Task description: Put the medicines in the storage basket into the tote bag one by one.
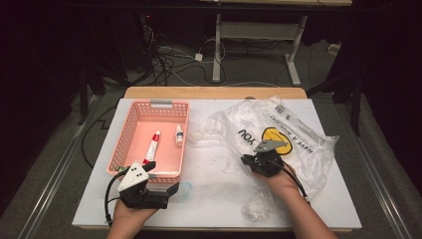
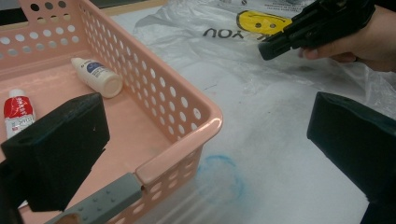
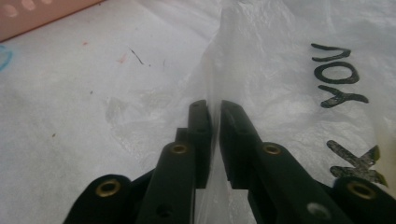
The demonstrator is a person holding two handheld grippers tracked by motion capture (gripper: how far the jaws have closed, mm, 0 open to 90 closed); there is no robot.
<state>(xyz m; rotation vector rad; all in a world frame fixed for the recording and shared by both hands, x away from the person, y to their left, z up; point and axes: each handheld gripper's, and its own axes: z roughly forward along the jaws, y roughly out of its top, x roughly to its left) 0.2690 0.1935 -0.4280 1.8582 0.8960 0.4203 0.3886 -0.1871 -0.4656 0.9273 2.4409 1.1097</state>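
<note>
Left gripper [image 1: 166, 190] sat at the near table edge, jaws wide apart, straddling the near right corner of the pink basket [image 1: 130, 130], gripping nothing. Right gripper [image 3: 214, 112] was pinched onto a fold of the clear plastic bag [image 1: 293, 139] right of the basket. Tube [image 1: 152, 147] and small bottle [image 1: 178, 135] lay inside the basket.

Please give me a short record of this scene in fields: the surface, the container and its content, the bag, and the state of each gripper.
surface: white table top
container: pink perforated plastic basket, at the table's left
content: red-and-white tube and small white bottle, lying apart
bag: clear crumpled plastic bag with yellow smiley print, at the right
left gripper: open, holds nothing, beside the basket's near corner
right gripper: shut on a fold of the bag
</note>
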